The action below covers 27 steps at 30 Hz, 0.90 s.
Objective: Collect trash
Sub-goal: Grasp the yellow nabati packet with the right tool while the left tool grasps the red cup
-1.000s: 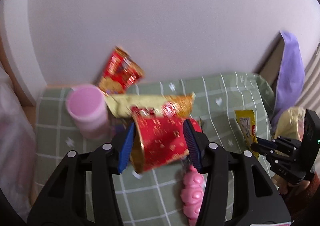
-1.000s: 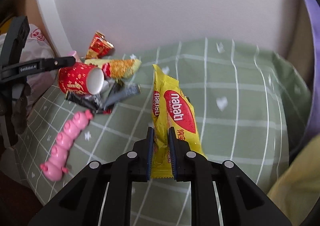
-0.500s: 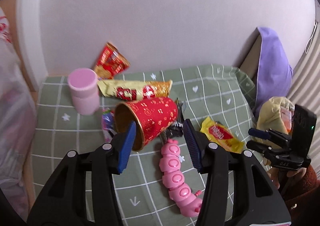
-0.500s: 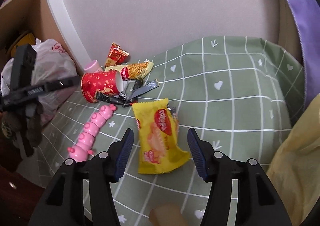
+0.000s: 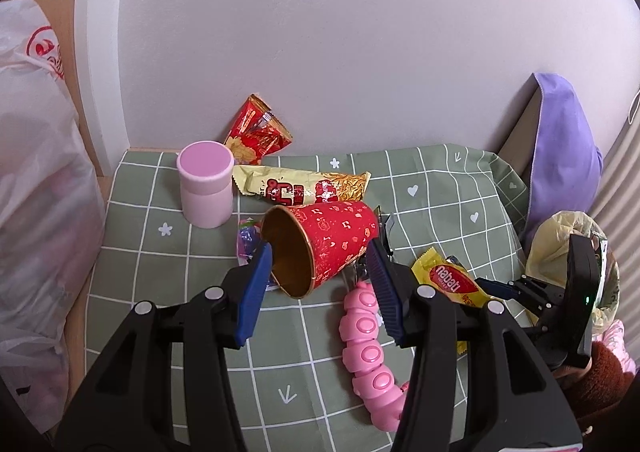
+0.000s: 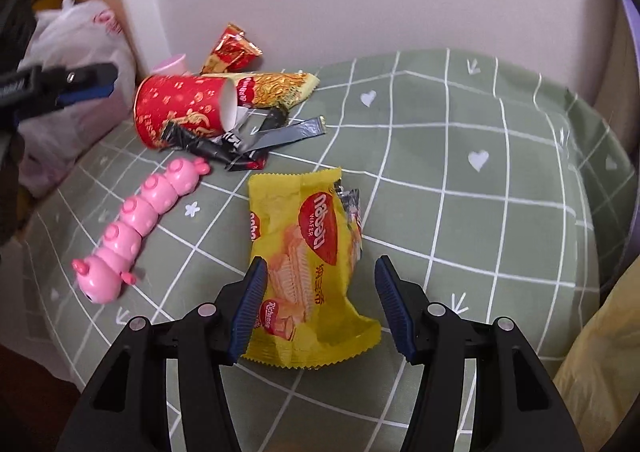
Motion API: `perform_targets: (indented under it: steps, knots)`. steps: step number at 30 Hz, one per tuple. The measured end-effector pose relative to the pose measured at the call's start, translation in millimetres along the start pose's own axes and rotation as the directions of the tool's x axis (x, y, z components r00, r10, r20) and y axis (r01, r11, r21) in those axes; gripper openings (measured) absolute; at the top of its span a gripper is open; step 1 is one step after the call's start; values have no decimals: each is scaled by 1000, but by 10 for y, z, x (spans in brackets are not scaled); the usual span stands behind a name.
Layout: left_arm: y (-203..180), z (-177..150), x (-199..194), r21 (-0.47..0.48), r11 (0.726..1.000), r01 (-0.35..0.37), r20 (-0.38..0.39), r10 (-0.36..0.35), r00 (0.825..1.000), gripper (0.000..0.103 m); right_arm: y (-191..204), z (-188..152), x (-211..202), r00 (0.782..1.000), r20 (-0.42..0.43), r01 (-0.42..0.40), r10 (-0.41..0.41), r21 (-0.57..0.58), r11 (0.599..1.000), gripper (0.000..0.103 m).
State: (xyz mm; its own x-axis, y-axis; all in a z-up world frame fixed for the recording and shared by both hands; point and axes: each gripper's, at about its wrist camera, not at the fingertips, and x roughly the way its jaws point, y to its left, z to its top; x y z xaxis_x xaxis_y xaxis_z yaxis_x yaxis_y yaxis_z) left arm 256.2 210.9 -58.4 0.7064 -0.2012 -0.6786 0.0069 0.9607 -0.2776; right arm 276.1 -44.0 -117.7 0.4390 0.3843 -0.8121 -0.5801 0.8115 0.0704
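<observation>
**Both jaws wide open, cup and wafer wrapper lying free**

Your left gripper (image 5: pixel 320 284) points forward and down over the green checked cloth (image 5: pixel 440 187), jaws spread wide and holding nothing. The red paper cup (image 5: pixel 324 248) lies on its side between the blue pads, mouth toward 7 o'clock; a second ago it sat deeper between them, and the gripper has since pulled back. At 4 o'clock of the cup lies the pink caterpillar toy (image 5: pixel 368 352).

Your right gripper (image 6: pixel 318 306) is angled down over the yellow Nabati wafer wrapper (image 6: pixel 308 264), jaws wide apart and empty. A second ago they were pinched on this wrapper; it now lies flat on the cloth between them, nearer the left pad. The black wrappers (image 6: pixel 248 139) sit at 11 o'clock of it.
</observation>
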Motion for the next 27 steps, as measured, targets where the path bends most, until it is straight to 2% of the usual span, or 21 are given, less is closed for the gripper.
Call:
perform_targets:
  steps: [6, 10, 12, 13, 17, 22, 24, 27]
  knots:
    - [-28, 28, -10, 9, 1000, 3, 10, -3, 1000, 47, 86, -45, -84, 1000, 5, -4, 5, -26, 1000, 53]
    - [-19, 35, -9, 6, 1000, 1, 11, -1, 1000, 47, 96, -54, -149, 991, 17, -132, 132, 39, 990, 53]
    - [0, 27, -6, 0, 1000, 1, 8, -1, 1000, 47, 145, -70, -62, 989, -9, -150, 150, 41, 988, 53]
    - [4, 22, -10, 0, 1000, 0, 8, 0, 1000, 47, 176, -97, 5, 990, -39, -137, 138, 32, 990, 54]
    - [68, -21, -17, -17, 1000, -6, 7, 6, 1000, 47, 242, -110, 31, 991, -39, -126, 127, 21, 992, 56]
    - [153, -82, -2, -66, 998, -6, 2, 6, 1000, 47, 259, -121, 47, 993, -16, -112, 114, 68, 991, 58]
    - [176, -102, -8, -79, 997, -5, 1, 5, 1000, 47, 285, -128, 31, 996, -12, -83, 84, 72, 994, 40]
    - [185, -108, -42, -80, 997, -2, 8, 3, 1000, 47, 308, -122, -50, 996, 6, -89, 88, 58, 994, 11]
